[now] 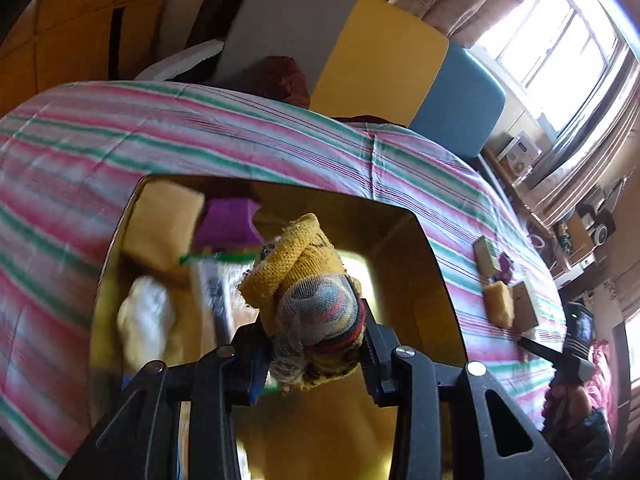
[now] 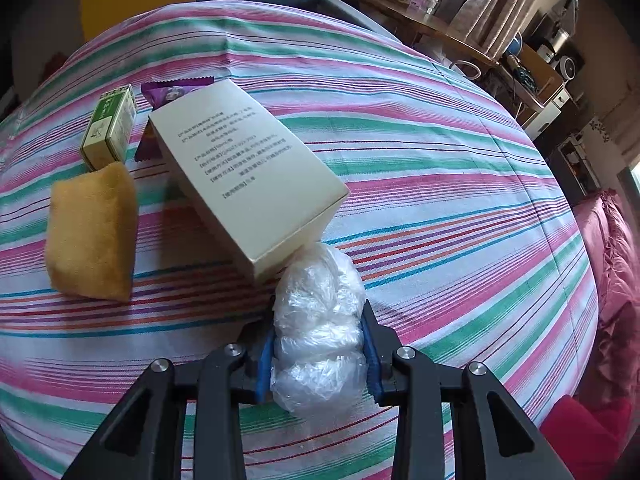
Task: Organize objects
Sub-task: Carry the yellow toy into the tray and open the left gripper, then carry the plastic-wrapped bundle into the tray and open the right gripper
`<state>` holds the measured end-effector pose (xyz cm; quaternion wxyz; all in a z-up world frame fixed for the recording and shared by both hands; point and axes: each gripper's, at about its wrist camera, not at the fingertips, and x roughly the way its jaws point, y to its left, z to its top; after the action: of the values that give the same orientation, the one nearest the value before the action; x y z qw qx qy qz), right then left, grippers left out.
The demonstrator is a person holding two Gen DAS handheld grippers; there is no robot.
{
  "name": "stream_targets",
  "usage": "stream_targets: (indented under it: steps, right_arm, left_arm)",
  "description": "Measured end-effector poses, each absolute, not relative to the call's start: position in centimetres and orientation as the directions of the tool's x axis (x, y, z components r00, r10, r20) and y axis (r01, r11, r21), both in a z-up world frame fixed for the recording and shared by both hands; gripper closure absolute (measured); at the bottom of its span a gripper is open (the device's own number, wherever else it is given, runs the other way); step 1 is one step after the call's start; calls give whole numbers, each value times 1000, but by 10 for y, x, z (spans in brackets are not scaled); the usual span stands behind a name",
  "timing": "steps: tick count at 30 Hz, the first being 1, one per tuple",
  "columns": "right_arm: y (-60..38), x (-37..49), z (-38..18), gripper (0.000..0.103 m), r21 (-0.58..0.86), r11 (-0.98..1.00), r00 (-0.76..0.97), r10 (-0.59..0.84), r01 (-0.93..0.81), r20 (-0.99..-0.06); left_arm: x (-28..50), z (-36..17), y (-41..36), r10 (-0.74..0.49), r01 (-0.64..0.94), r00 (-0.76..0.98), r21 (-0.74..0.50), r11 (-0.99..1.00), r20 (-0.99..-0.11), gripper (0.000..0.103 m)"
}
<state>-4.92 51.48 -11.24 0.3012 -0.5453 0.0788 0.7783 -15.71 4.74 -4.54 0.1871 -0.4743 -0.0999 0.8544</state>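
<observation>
My left gripper point(image 1: 316, 356) is shut on a yellow knitted cloth bundle point(image 1: 308, 280) and holds it over an open cardboard box point(image 1: 436, 276). The box holds a yellow sponge point(image 1: 166, 222), a purple packet point(image 1: 230, 222), a white lump point(image 1: 146, 320) and a green-trimmed pack point(image 1: 212, 280). My right gripper point(image 2: 318, 356) is shut on a crumpled clear plastic bag point(image 2: 318, 320) just above the striped cloth point(image 2: 440, 160). Ahead of it lie a beige carton point(image 2: 248, 176), a yellow sponge point(image 2: 92, 232), a small green box point(image 2: 110, 126) and a purple wrapper point(image 2: 176, 90).
The table is covered by the striped cloth point(image 1: 200, 132). A grey, yellow and blue chair back point(image 1: 360, 56) stands behind it. A cluttered shelf point(image 2: 520, 60) and a window point(image 1: 560, 40) are at the right. A red cushion point(image 2: 608, 280) lies beside the table.
</observation>
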Motion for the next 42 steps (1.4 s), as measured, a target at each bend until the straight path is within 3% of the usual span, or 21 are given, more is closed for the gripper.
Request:
stream_targets:
  steps: [6, 11, 18, 34, 42]
  right_arm:
    - [514, -50, -113, 67, -216, -808, -222, 390, -548, -894]
    - [514, -51, -113, 67, -216, -809, -223, 389, -547, -894]
    - [515, -53, -114, 66, -224, -811, -223, 395, -540, -891]
    - [501, -52, -113, 68, -286, -821, -205, 430, -495, -879]
    - [472, -44, -107, 68, -222, -877, -210, 334, -427, -919]
  left_arm:
    - [-219, -76, 71, 319, -219, -446, -244, -945, -836, 63]
    - [-233, -95, 71, 320, -190, -390, -265, -945, -863, 59]
    - [-207, -73, 73, 320, -247, -441, -230, -941, -838, 50]
    - [-109, -34, 40, 217, -220, -591, -104, -970, -777, 50]
    - [-75, -29, 39, 224, -230, -629, -98, -968, -745, 50]
